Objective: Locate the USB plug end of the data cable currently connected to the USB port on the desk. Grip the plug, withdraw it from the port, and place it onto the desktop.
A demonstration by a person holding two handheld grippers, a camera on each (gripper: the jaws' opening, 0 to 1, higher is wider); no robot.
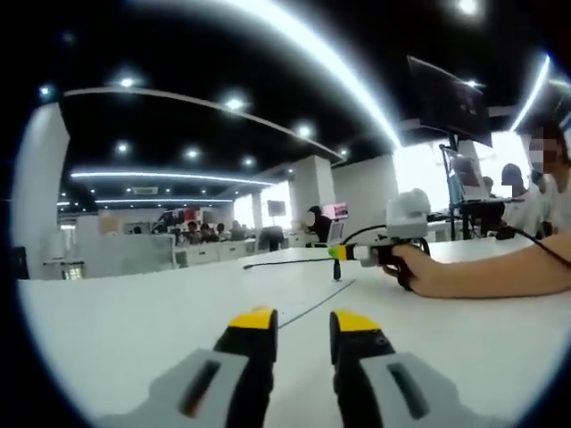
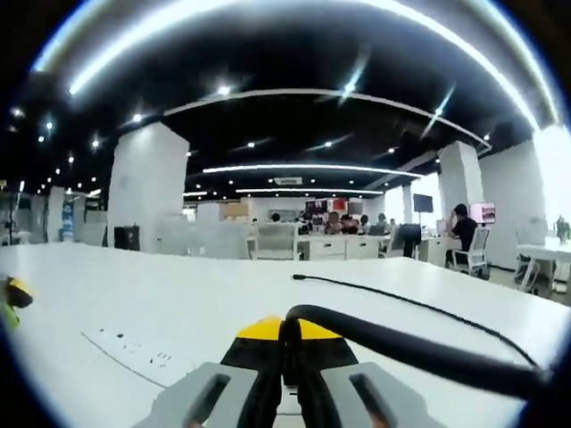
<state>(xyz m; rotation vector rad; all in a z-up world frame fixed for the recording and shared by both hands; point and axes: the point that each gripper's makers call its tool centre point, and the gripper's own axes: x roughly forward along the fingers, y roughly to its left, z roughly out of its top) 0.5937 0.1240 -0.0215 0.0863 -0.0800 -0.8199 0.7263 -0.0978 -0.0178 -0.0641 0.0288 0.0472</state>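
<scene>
Black cable (image 2: 419, 343) sits clenched between the right gripper's (image 2: 288, 343) yellow-tipped fingers (image 2: 259, 332), its long axis trailing off to the right and back across the white counter (image 2: 178, 294) to a free end (image 2: 297, 277). Whether the plug itself lies inside the grip is hard to tell. The flush port strip (image 2: 134, 349) lies just left of those fingers. The left gripper (image 1: 302, 334) hovers released, well apart from the cable.

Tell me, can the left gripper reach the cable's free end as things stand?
Probably yes: the left gripper is open, with bare desktop between it and the cable's free end; the right gripper pinches the cable farther along.
</scene>
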